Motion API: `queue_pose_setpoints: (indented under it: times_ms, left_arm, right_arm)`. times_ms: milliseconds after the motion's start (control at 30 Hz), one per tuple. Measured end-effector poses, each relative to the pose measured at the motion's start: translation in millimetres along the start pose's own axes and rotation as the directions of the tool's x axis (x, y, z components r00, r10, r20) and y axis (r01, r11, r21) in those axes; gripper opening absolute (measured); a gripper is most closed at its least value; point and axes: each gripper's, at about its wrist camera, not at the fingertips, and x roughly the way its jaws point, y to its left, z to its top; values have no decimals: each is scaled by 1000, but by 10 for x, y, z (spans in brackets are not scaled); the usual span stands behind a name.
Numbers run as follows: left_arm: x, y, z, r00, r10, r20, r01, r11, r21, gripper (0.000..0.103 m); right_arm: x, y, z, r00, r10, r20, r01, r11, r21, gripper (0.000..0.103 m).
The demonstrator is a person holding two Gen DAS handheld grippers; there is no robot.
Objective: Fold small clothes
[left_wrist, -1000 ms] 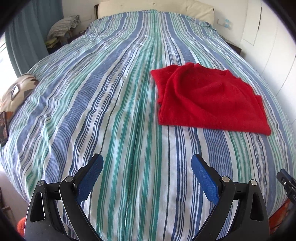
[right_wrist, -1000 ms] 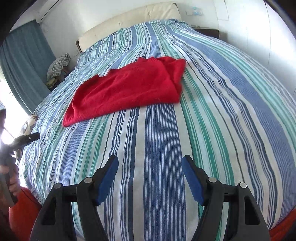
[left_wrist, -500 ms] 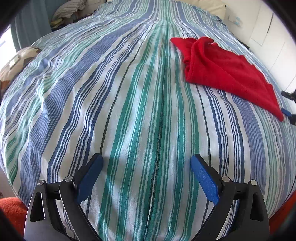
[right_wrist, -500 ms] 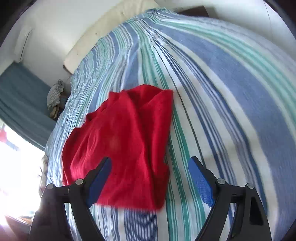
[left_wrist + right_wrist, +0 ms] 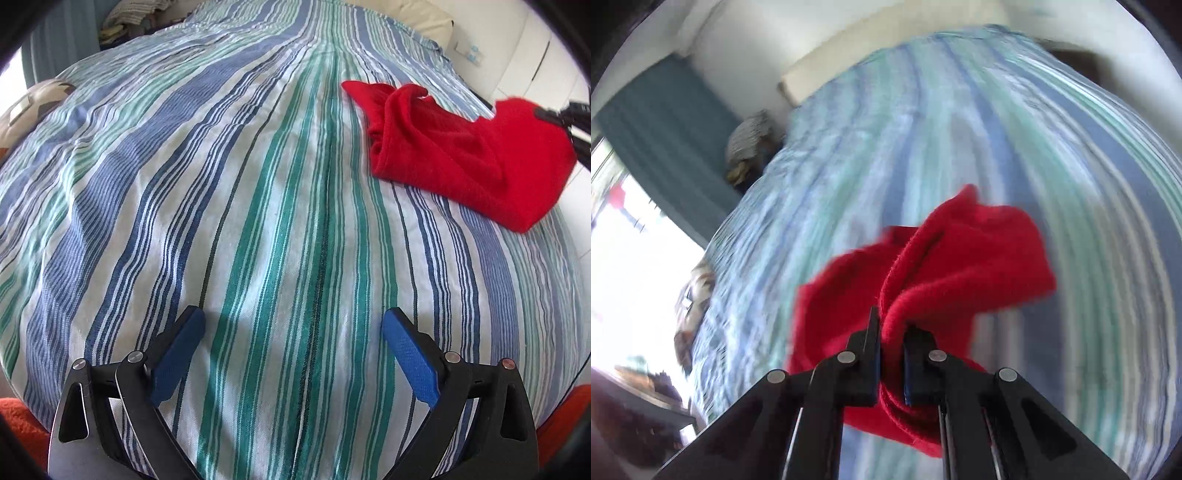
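Right tool (image 5: 890,345): clamped on red garment (image 5: 964,266), edge lifted off striped bed (image 5: 997,122).
Left tool (image 5: 291,328): spread wide, nothing held.
Progress: approx. early; folds judged mostly undone.

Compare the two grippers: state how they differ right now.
The left gripper is open with nothing between its blue pads; the right gripper is shut on the red garment. The left hovers over bare striped bedspread; the right lifts an edge of the garment. Both have black frames.
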Motion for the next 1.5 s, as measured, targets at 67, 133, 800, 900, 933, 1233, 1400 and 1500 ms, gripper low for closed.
queue_pose_setpoints:
  times_ms: [67,133,800,900,933,1233,1400,1500]
  left_arm:
    - [-13,34,10,1000,-14,2,14,1000,-13,98]
    - [-30,71,6,1000,-21,6,21,999,-25,98]
    - [-77,138,11,999,-48,2,48,996,-71,98]
    - [-62,110,-3,1000,-29,5,29,998,-49,98]
    - [-53,95,-6,1000,-23,5,23,999,-42,98]
    - [-40,69,-2,1000,-17,-5,17,1000,-26,98]
    - [-15,68,-2,1000,-12,-7,12,1000,-23,98]
    - [4,21,-44,1000,17,-6,-17,1000,14,98]
  right_arm:
    - [289,455,47,999,34,-40,-37,998,-56,9]
    - [642,807,-6,997,39,-67,-46,994,-97,9]
    - [984,1007,-692,996,-7,-92,-20,956,-292,48]
    - [1410,1341,-1101,982,-55,-178,-24,909,-415,46]
    - [1524,1389,-1230,976,-98,-193,-1,889,-457,46]
    - [841,1666,-1297,986,-160,53,158,761,-630,48]
    - [1030,1578,-1294,985,-173,-16,130,795,-592,53]
    - [1296,1470,-1479,973,-187,-134,80,823,-563,53]
